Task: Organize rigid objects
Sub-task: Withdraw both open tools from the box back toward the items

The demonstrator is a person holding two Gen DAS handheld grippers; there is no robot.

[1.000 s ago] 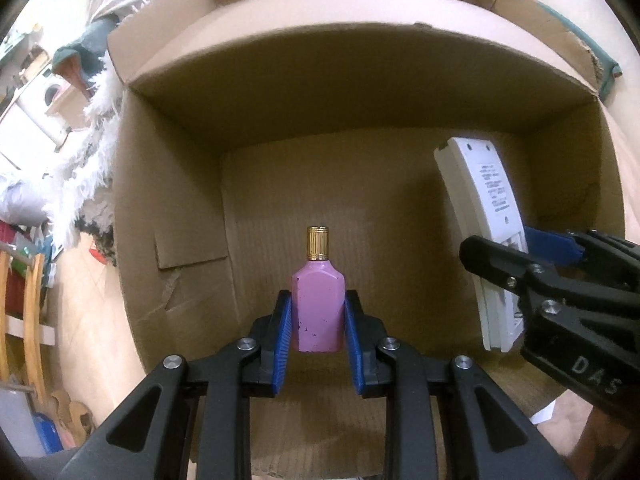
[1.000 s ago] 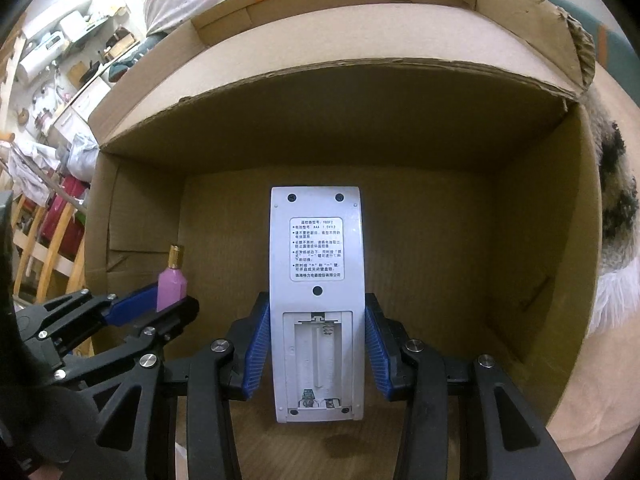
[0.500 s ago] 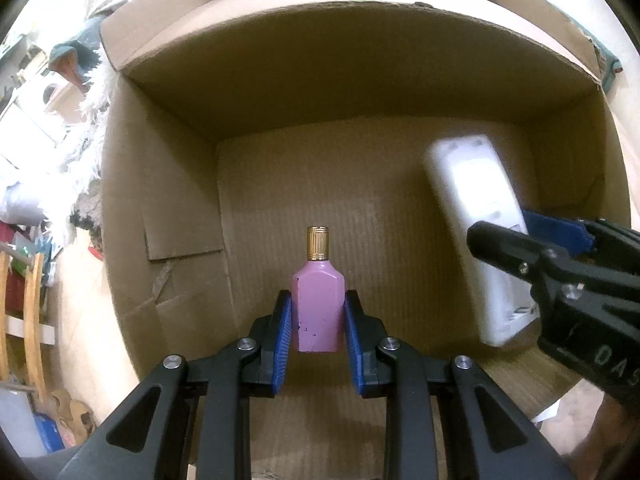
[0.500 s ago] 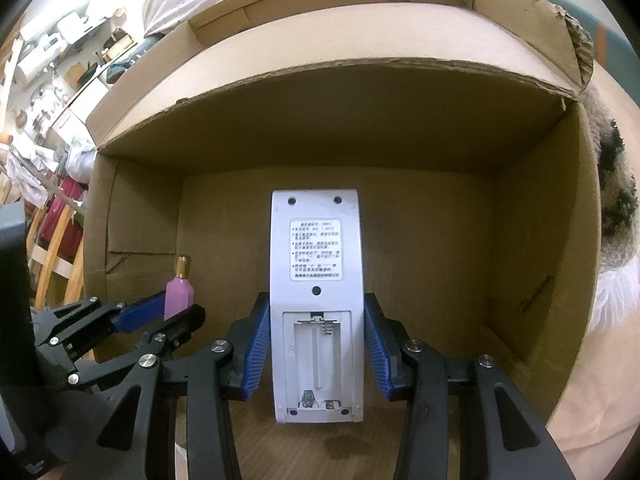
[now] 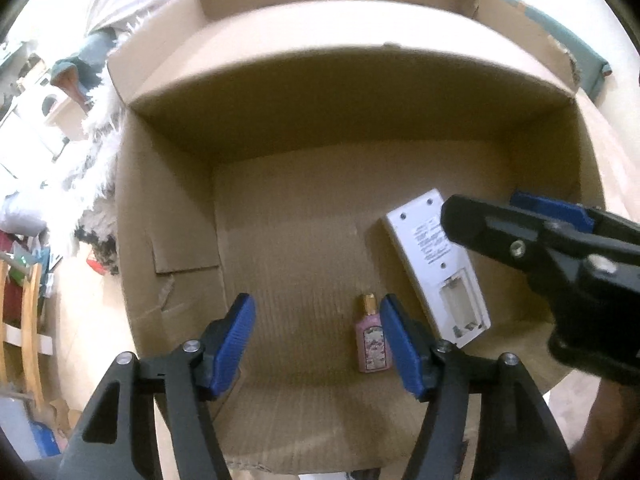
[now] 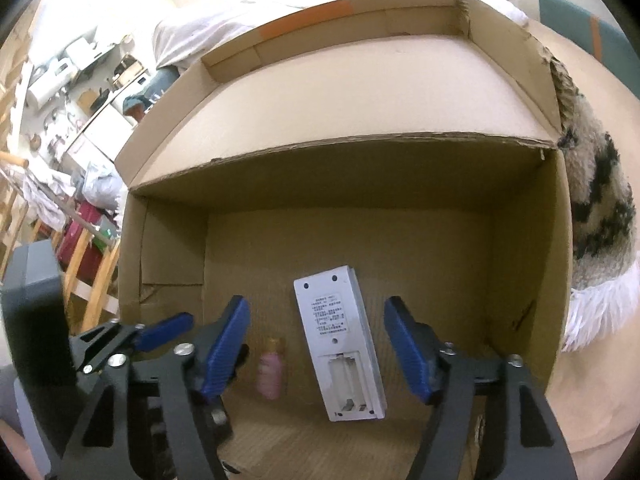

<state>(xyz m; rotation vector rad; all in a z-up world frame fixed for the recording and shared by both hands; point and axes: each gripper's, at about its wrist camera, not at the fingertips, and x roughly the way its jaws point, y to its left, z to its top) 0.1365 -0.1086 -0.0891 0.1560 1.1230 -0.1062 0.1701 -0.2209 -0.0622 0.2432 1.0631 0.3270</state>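
Inside an open cardboard box [image 5: 172, 220] [image 6: 168, 260], a small pink bottle [image 5: 373, 340] [image 6: 271, 372] with a gold cap lies on the floor. Beside it lies a white remote [image 5: 436, 264] [image 6: 340, 340], back up, its battery bay uncovered. My left gripper [image 5: 318, 340] hangs above the bottle with its jaws opening. The bottle shows close by the right pad [image 5: 400, 344], free of it. My right gripper [image 6: 318, 348] [image 5: 500, 216] is over the remote, jaws opening too, with neither pad touching it. The left gripper [image 6: 160, 332] shows at the left edge of the right wrist view.
The box's flaps stand up around the opening. A shaggy patterned rug [image 6: 600, 220] lies against its right side and white fur [image 5: 92, 152] against its left. A wooden rack [image 6: 92, 264] and room clutter lie beyond on the left.
Both grippers have opened. The pink bottle and the white remote, held upright before, have left the pads and now lie on the box floor.
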